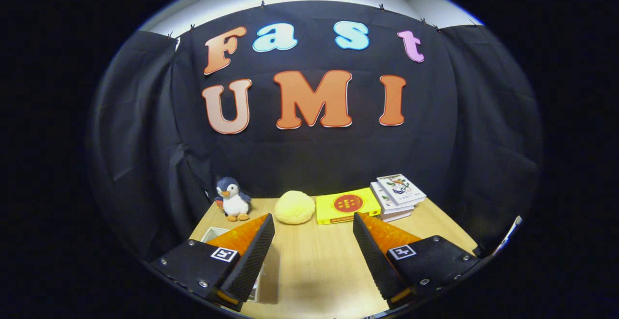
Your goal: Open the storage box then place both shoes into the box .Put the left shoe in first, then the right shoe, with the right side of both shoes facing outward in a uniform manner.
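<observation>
My gripper (313, 222) hangs above the wooden table (314, 266), its two fingers spread wide with nothing between them. A pale box-like edge, possibly the storage box (268, 280), peeks out under and beside the left finger (251, 256), mostly hidden by it. A small white rim (213, 234) shows just beyond the left finger's base. I cannot tell from here whether the box stands open or shut.
Along the back of the table stand a plush penguin (233, 199), a round yellow cushion (294, 207), a flat yellow box (347, 206) and a stack of books (397, 195). A thin white bar (508, 234) leans at the table's right edge.
</observation>
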